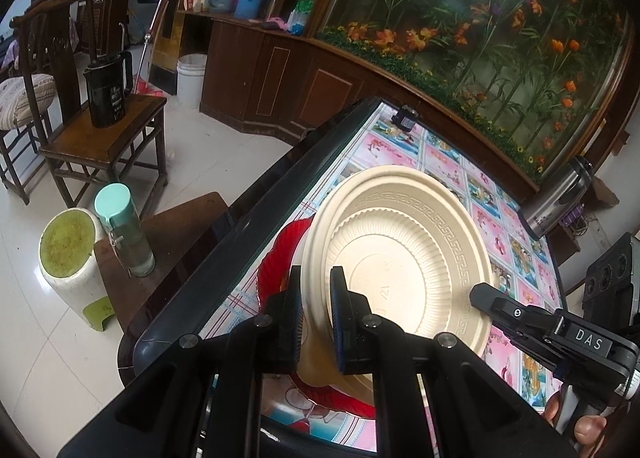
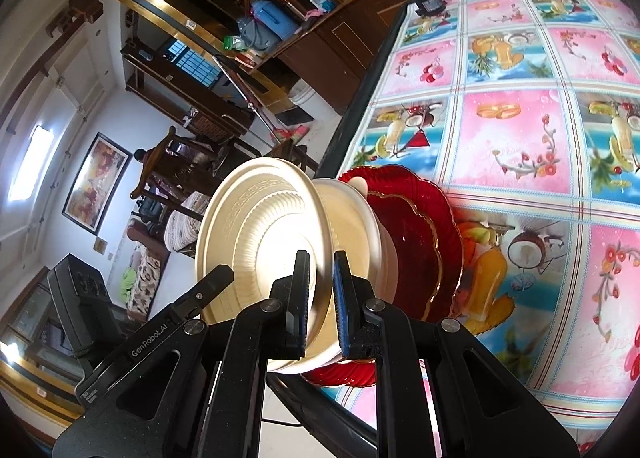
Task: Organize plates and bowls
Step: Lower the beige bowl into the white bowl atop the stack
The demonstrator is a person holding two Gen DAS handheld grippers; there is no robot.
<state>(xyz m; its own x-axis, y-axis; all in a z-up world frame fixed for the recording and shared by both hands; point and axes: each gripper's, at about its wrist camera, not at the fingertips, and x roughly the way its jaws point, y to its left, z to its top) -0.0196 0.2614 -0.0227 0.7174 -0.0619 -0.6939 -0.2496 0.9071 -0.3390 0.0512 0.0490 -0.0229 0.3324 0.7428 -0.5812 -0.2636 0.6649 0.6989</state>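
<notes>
A cream ribbed plate [image 1: 404, 254] is held above a cream bowl [image 2: 356, 230], which rests on stacked red glass plates [image 2: 416, 242] near the table's edge. My left gripper [image 1: 316, 318] is shut on the plate's near rim. My right gripper [image 2: 322, 298] is shut on the opposite rim of the same plate [image 2: 260, 242]. The right gripper also shows in the left wrist view [image 1: 484, 294] at the plate's right edge. The red plates show in the left wrist view [image 1: 280, 258] under the cream pieces.
The table [image 2: 516, 130] carries a pink and blue fruit-pattern cloth. A small dark jar [image 2: 428, 2] stands at its far corner. A steel flask [image 1: 560, 198] stands at the right. A wooden chair with a black kettle [image 1: 108, 90], a stool and a bottle [image 1: 128, 234] stand beside the table.
</notes>
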